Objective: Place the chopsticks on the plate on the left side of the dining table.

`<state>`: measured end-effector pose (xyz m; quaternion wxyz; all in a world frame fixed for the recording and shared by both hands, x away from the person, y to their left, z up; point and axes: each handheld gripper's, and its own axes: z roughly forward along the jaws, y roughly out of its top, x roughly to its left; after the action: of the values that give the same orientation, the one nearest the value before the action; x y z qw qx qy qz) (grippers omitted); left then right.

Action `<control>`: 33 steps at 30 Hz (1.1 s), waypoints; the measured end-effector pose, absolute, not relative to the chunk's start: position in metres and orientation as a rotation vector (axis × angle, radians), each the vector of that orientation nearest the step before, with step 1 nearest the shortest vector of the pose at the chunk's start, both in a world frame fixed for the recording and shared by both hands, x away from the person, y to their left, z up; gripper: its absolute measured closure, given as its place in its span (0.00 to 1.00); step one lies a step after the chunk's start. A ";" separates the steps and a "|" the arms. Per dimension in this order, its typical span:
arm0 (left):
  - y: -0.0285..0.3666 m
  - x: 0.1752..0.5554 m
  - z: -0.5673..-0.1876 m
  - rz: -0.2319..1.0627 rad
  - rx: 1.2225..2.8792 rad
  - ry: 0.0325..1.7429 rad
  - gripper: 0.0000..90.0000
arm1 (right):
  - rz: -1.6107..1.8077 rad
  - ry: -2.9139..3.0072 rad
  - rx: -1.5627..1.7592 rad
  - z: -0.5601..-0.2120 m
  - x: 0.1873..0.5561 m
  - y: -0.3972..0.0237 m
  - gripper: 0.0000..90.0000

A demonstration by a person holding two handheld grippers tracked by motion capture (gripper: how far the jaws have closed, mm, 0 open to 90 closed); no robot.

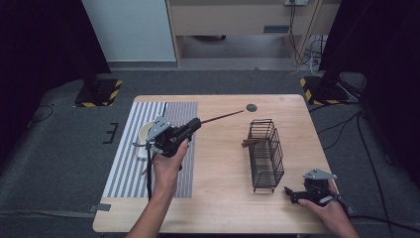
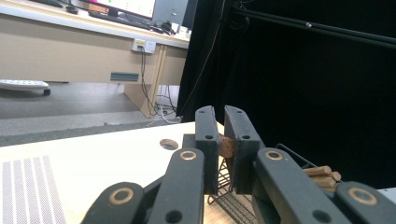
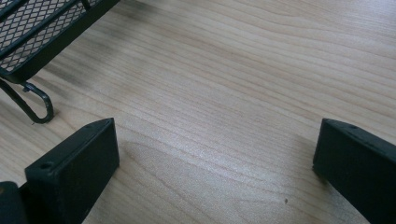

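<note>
High view: the left gripper (image 1: pixel 194 124) is clenching one thin brown wooden chopstick (image 1: pixel 223 117) by its end, carrying it out level over the pale wooden table (image 1: pixel 223 198) toward the black wire basket (image 1: pixel 266 154), probably to join the sticks already lying there. Left gripper view: the stick's butt (image 2: pixel 227 145) is sitting pinched between the jaws. Right gripper view: the right gripper (image 3: pixel 215 154) is resting released on the table just beside the basket, seemingly idling until needed.

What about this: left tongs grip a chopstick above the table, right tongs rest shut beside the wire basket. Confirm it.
Not quite. The right tongs are open, jaws wide apart over bare table, as the right gripper view shows. The left tongs do grip the chopstick, and the wire basket is beside the right tongs.
</note>
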<state>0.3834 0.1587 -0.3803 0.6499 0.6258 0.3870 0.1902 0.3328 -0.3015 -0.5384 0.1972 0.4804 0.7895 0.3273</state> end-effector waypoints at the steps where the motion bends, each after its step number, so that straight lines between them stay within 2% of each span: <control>1: 0.160 0.382 -0.381 0.443 1.427 0.880 0.93 | 0.916 2.210 1.345 -0.538 0.333 -0.301 0.00; 16: 0.192 0.372 -0.405 0.465 1.427 0.959 0.93 | 0.917 2.210 1.344 -0.538 0.333 -0.301 0.00; 33: 0.210 0.362 -0.435 0.474 1.430 1.029 0.93 | 0.916 2.210 1.345 -0.538 0.333 -0.301 0.00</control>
<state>0.3616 0.2098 -0.4345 0.6119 0.6200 0.4460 0.2056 0.3328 -0.3015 -0.5385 0.1973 0.4803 0.7895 0.3272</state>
